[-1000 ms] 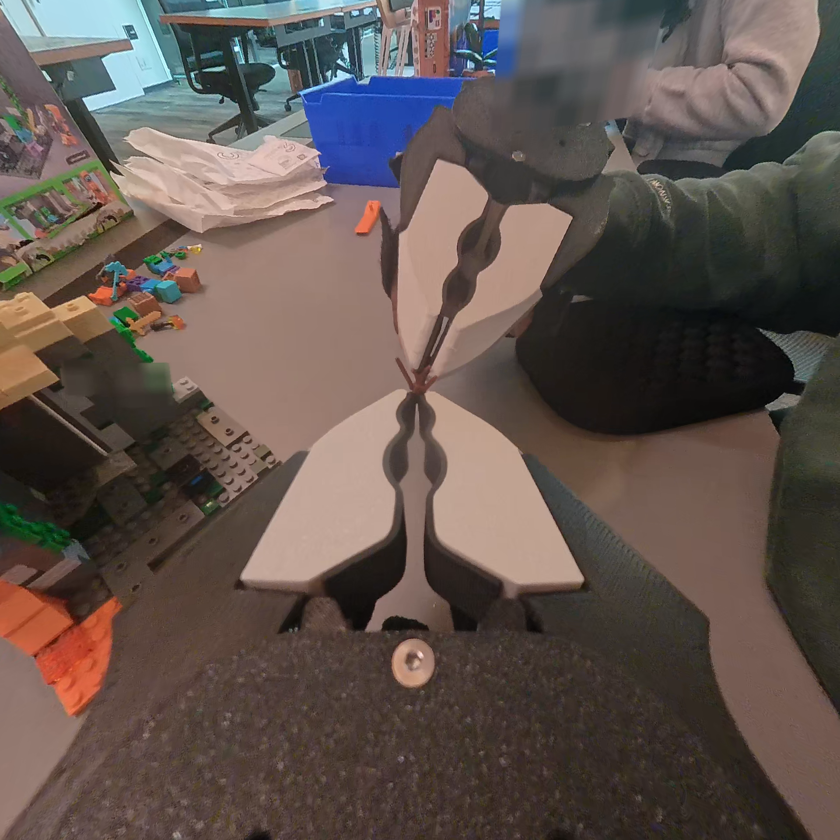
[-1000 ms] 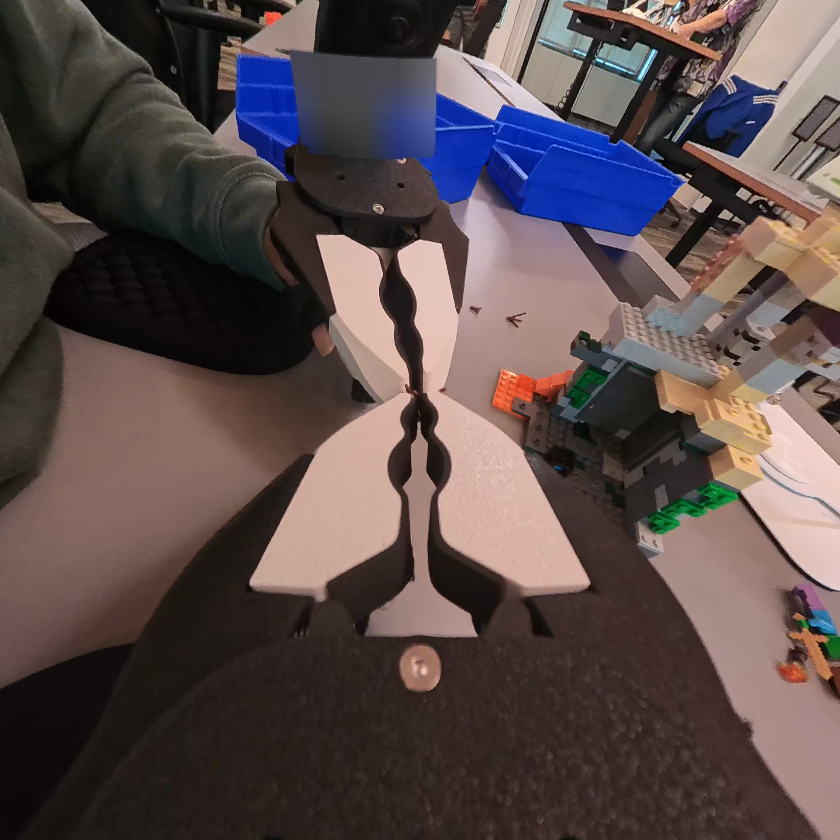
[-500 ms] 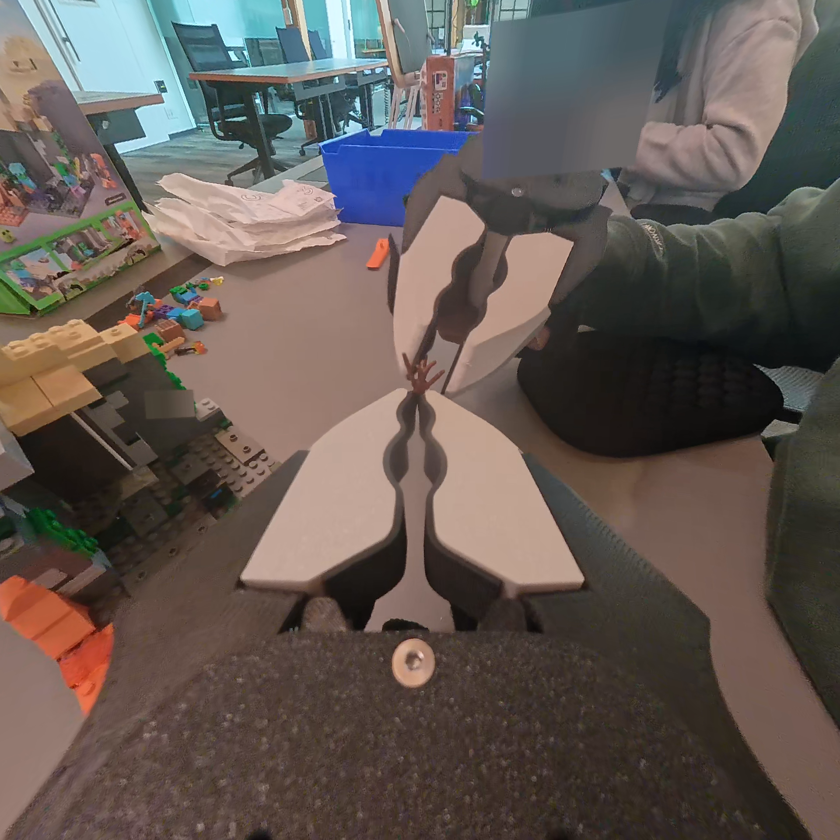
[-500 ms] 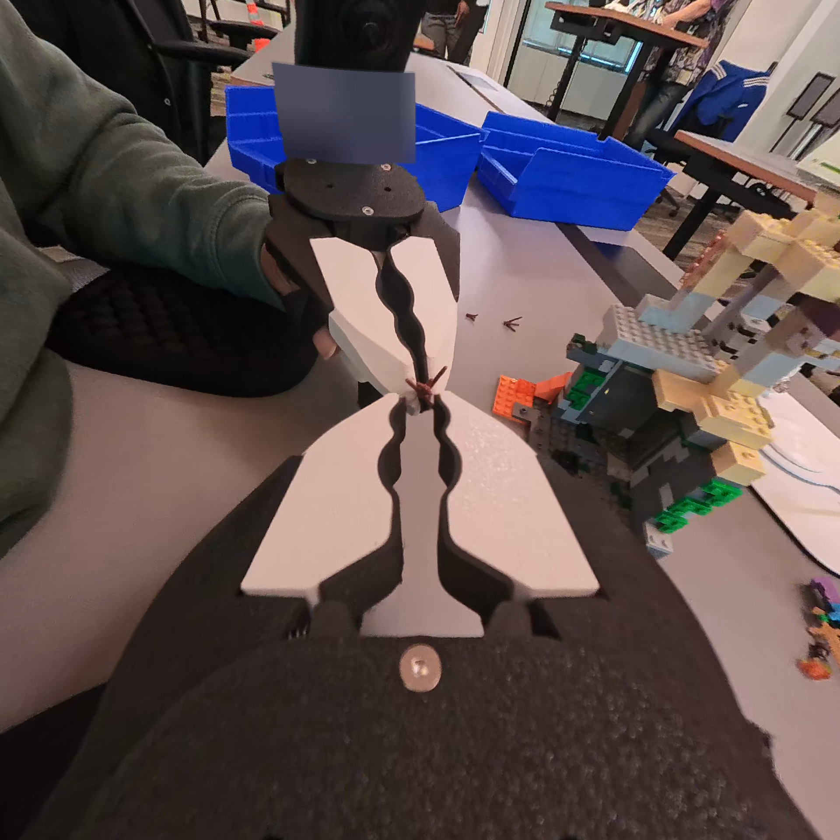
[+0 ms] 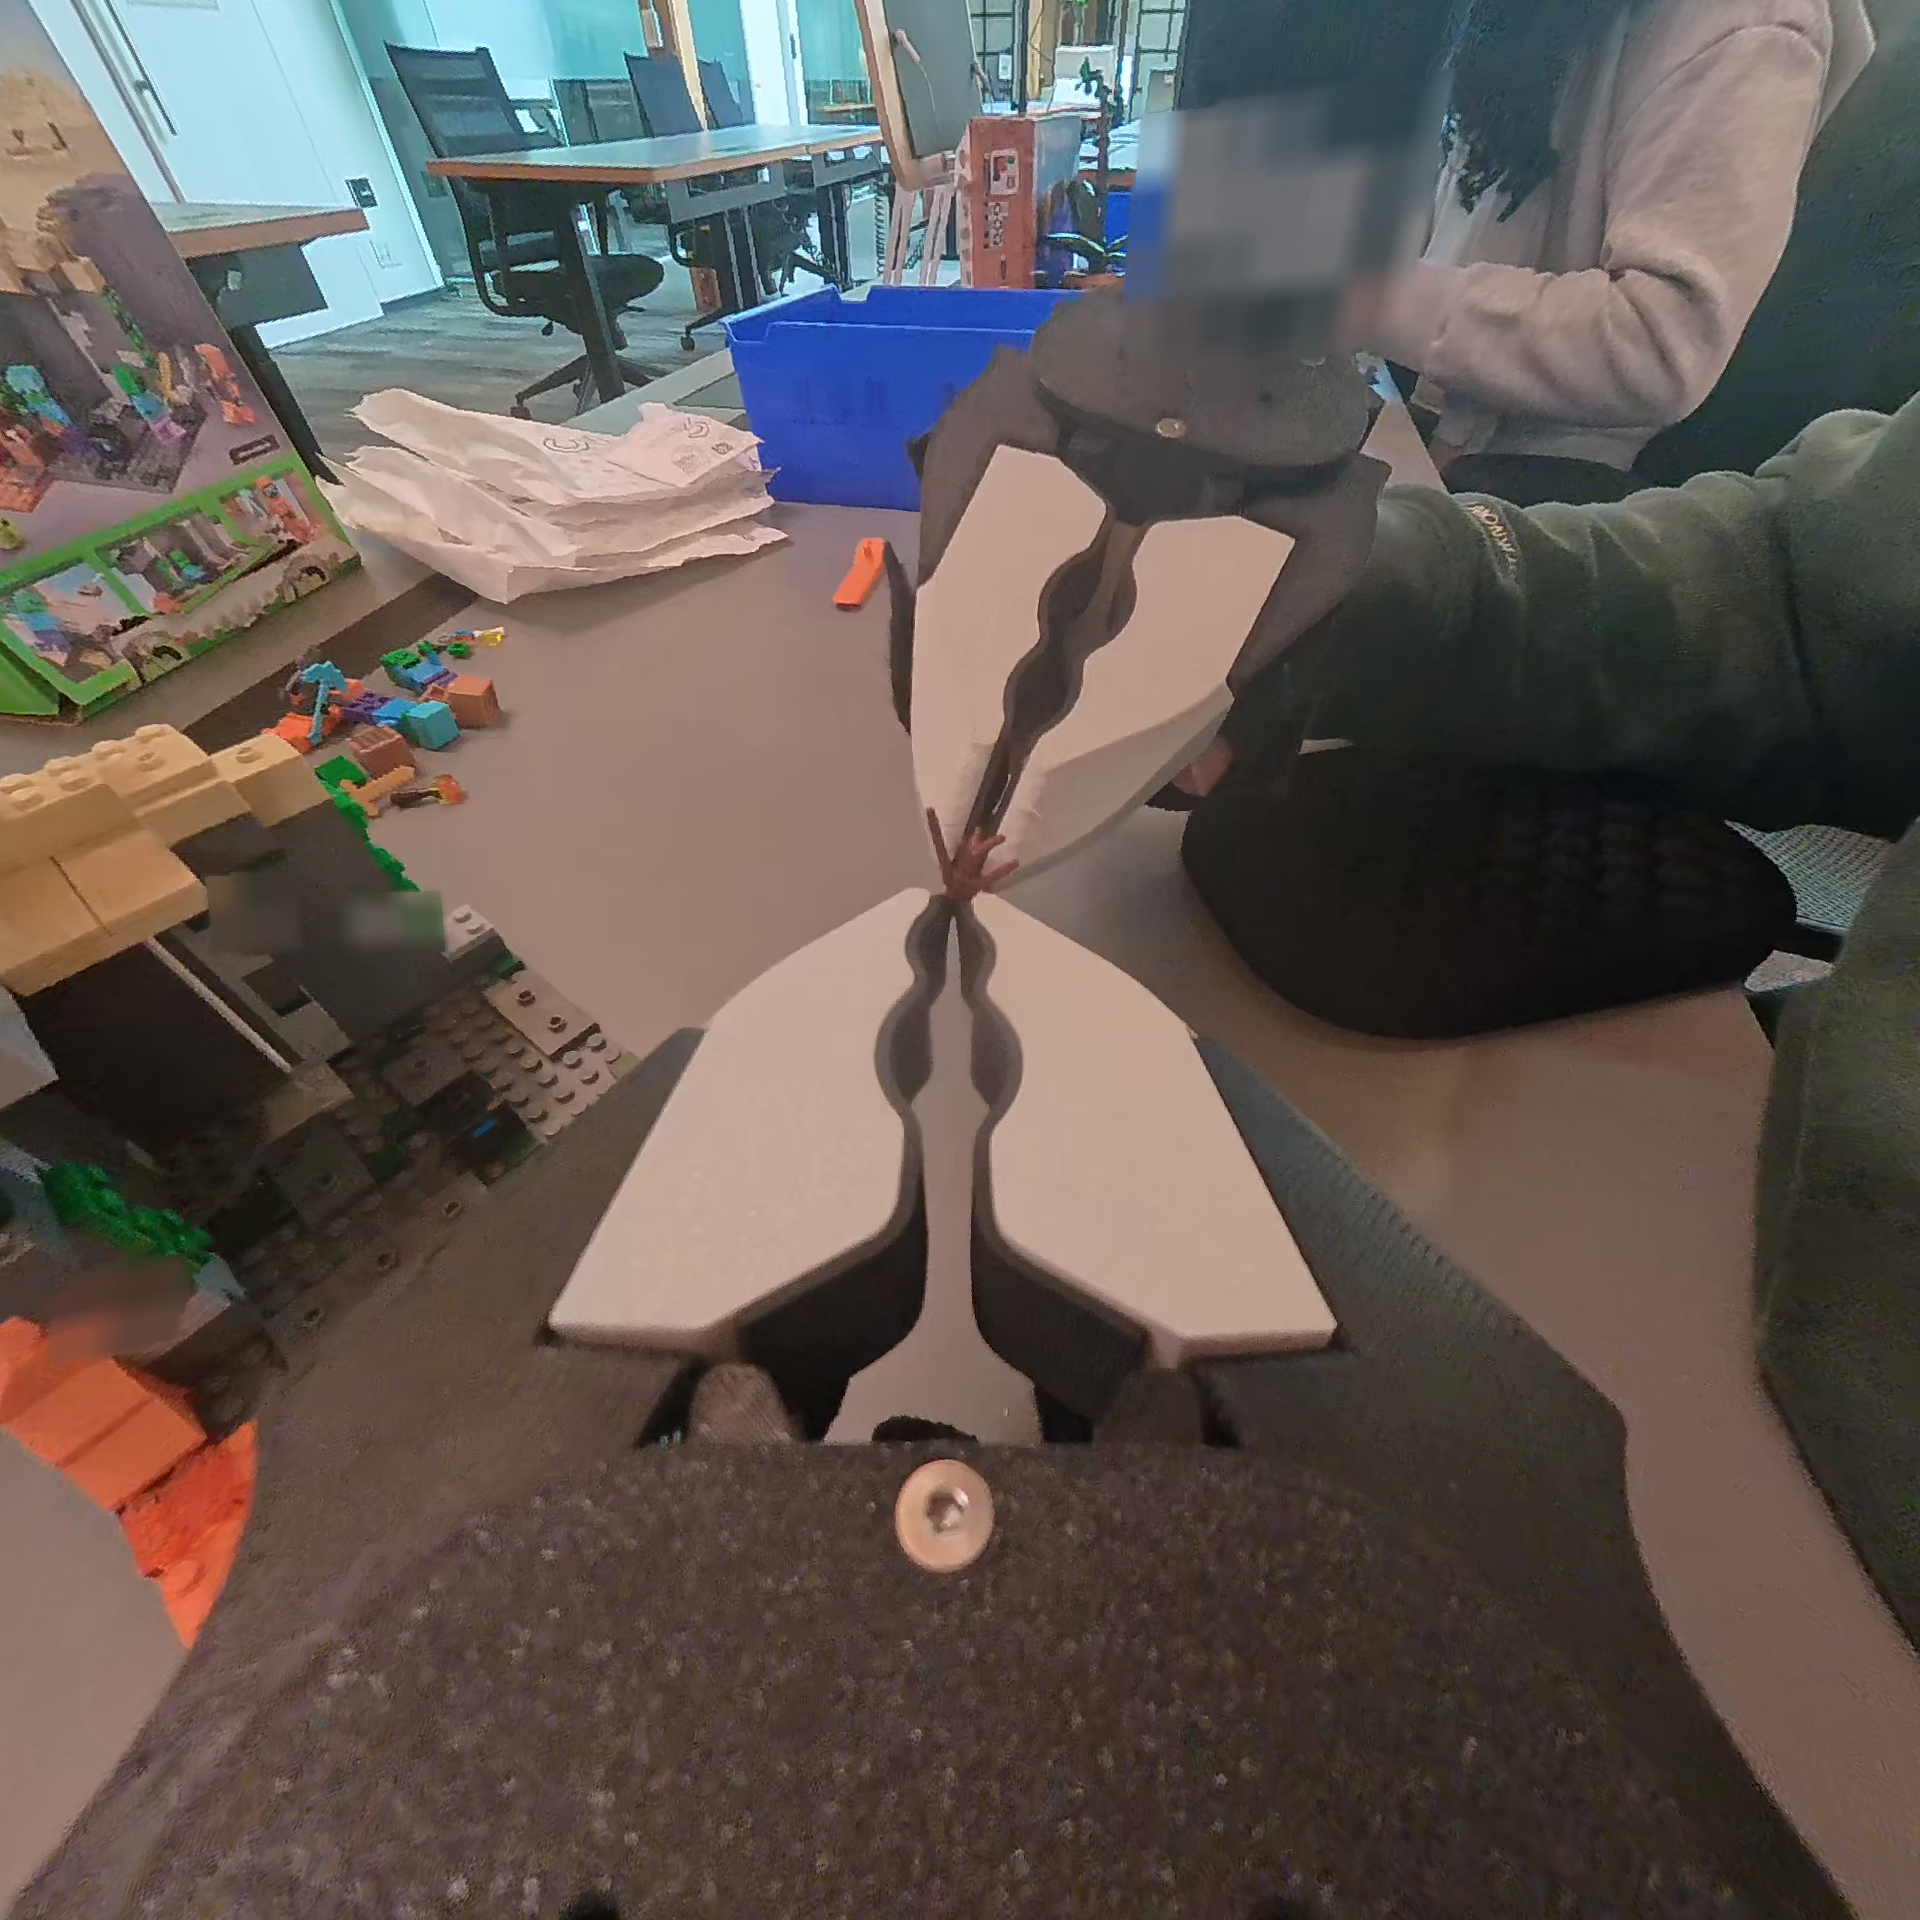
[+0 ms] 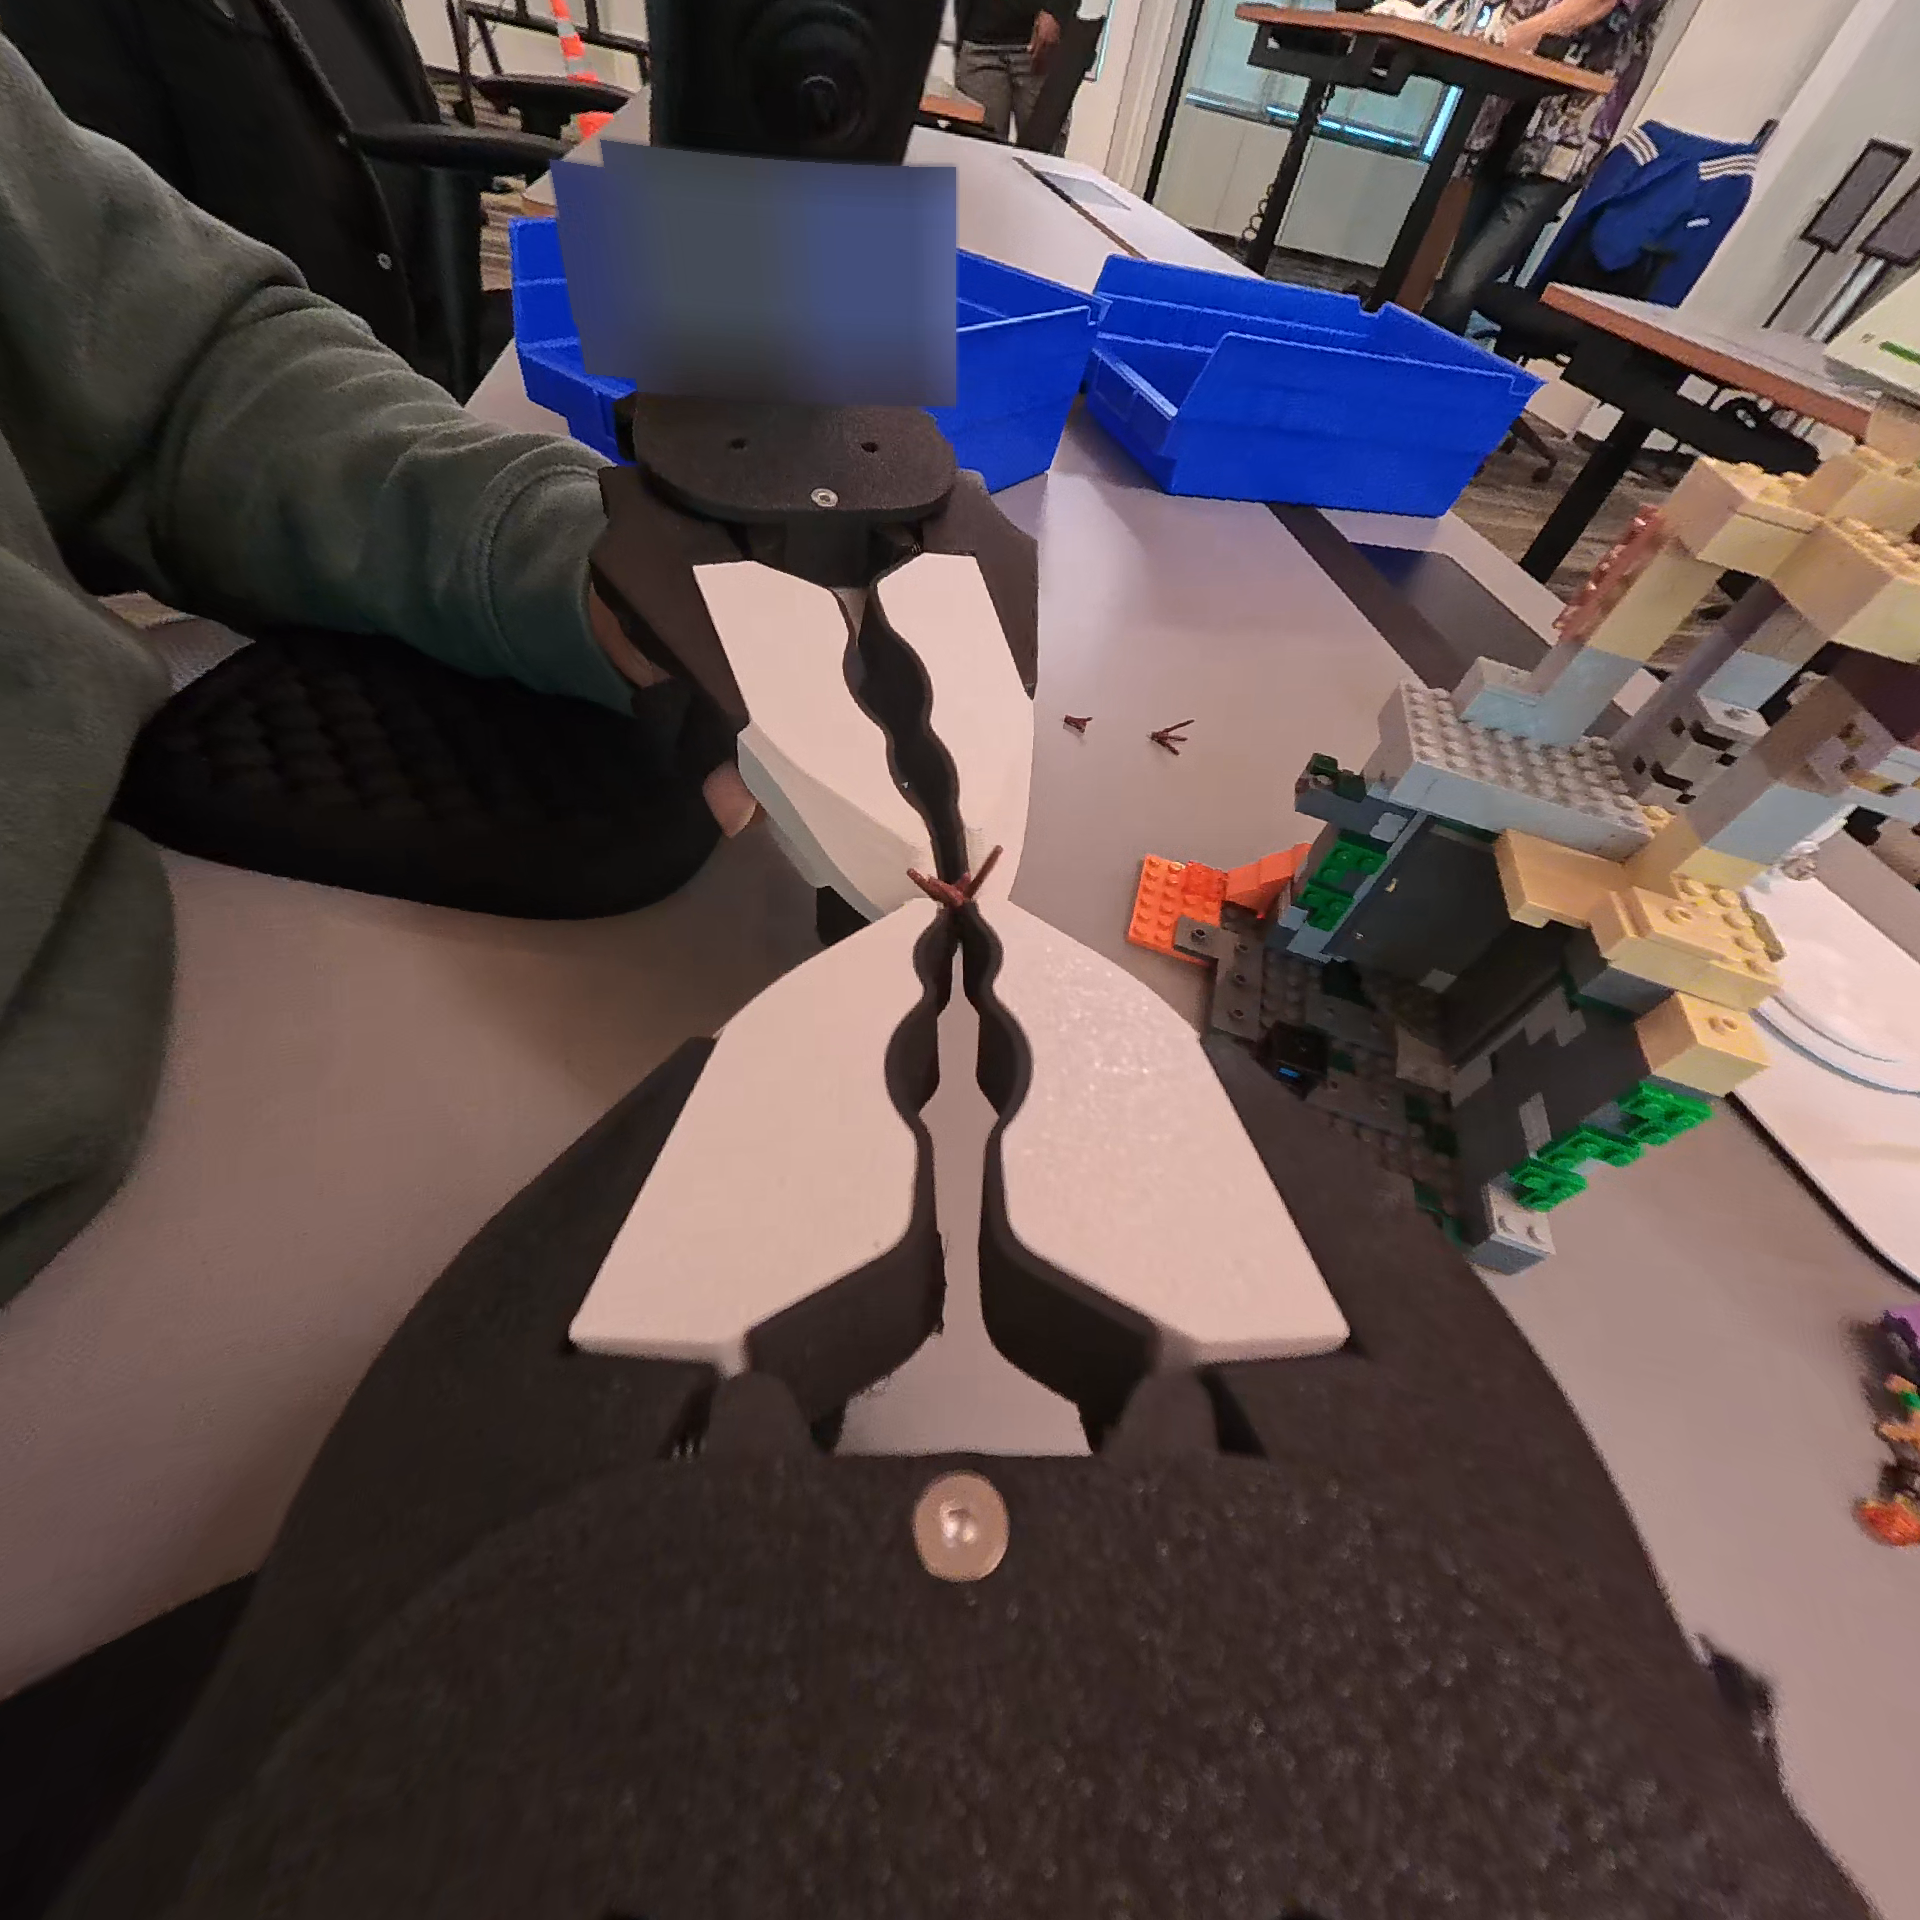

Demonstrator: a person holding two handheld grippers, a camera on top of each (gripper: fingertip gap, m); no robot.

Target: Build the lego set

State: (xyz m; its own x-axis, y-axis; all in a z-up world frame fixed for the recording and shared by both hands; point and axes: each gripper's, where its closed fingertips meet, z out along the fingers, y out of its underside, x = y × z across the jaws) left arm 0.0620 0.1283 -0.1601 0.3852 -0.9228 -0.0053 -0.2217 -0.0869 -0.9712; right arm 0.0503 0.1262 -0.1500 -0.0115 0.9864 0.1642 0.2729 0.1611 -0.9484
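My left gripper (image 5: 951, 906) and right gripper (image 6: 951, 914) meet tip to tip above the grey table. Both are shut on a small brown twig-like Lego piece (image 5: 966, 857), which sticks out between the two pairs of tips. It also shows in the right wrist view (image 6: 951, 885). I cannot tell whether it is one piece or two joined. The partly built Lego model (image 5: 208, 987) stands to the left of my left gripper and shows at the right of the right wrist view (image 6: 1558, 935).
Two more brown twig pieces (image 6: 1077, 722) (image 6: 1172, 735) lie on the table. Loose bricks (image 5: 395, 717), the set's box (image 5: 125, 468), white paper bags (image 5: 561, 488), an orange tool (image 5: 860, 571) and blue bins (image 6: 1299, 384) stand farther off. A black cushion (image 5: 1455, 904) lies to the right. My left and right fingertips are right by each other.
Half a second ago the right gripper's jaws stood slightly apart; now they are shut again on the brown piece. Both grippers have stayed tip to tip and tilted up a little.
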